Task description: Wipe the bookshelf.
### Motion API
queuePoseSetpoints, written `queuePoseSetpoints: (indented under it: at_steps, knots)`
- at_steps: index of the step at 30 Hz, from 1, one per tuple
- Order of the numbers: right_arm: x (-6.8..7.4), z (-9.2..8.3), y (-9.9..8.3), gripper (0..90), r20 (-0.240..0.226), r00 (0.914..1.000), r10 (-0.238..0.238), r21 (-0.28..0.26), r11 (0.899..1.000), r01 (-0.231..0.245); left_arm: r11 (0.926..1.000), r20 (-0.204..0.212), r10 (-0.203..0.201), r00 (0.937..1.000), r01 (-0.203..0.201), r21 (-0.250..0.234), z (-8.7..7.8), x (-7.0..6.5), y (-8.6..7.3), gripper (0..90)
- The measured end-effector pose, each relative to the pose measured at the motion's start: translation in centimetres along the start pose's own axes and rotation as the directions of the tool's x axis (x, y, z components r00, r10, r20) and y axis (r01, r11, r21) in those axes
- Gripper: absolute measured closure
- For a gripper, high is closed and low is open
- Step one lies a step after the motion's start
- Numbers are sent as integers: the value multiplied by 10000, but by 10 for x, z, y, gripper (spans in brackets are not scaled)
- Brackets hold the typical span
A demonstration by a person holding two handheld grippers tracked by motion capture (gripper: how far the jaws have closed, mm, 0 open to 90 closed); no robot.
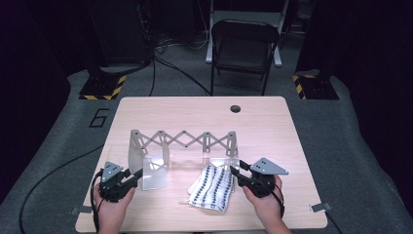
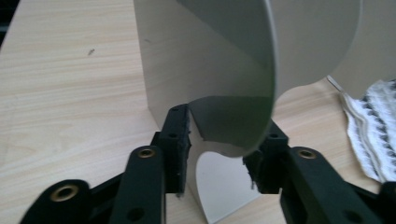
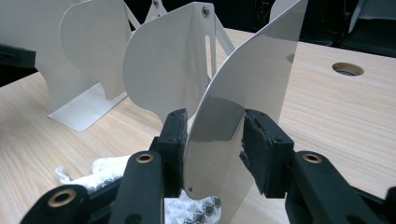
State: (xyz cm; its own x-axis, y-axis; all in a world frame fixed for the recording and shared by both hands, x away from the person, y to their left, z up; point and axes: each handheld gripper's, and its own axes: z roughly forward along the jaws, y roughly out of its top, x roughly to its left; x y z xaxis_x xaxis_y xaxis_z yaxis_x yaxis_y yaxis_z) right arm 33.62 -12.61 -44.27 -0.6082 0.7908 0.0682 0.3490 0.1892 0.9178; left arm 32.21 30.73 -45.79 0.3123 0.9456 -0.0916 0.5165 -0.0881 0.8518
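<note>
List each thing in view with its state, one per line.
Rack: upright, stretched out.
Left tool: closed on left plate.
Right tool: closed on right plate.
Cloth: crumpled, lying on table.
Chair: unfolded, empty.

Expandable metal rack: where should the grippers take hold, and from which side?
Probably by the upright end plates: left end plate and right end plate. Each is a thin vertical sheet that fits between jaws coming in from the person's side, level with the table, clear of the scissor lattice.
</note>
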Motion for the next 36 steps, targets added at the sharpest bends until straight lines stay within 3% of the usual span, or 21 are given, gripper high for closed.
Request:
queuePoseSetpoints:
  at_steps: [2, 6, 14, 24, 29, 36]
  knots:
    - [-1, 0, 0, 619, 1, 10000, -7, -13, 10000, 7, 10000, -8, -30, 10000, 31, 37, 1, 2, 3, 693]
    - [-4, 0, 1, 628, 106, 9998, 152, 6, 9999, -152, 10000, -177, 65, 9998, -64, 19, 6, 2, 6, 712]
    - [-16, 3, 3, 632, 469, 9987, 219, 20, 9998, -220, 9997, -136, 219, 9997, -218, 86, 24, -2, 18, 731]
    - [-37, 9, 6, 638, 962, 9943, 461, -187, 9988, -445, 9993, 209, 377, 9991, -378, 37, 48, -8, 32, 726]
    - [-39, 9, 4, 556, 998, 9931, 614, -127, 9981, -604, 9989, 486, 423, 9979, -414, -200, 42, -12, 31, 677]
    - [-24, -10, -4, 446, 784, 9958, 464, 72, 9989, -471, 9985, 724, 503, 9961, -487, -229, 18, -20, 21, 568]
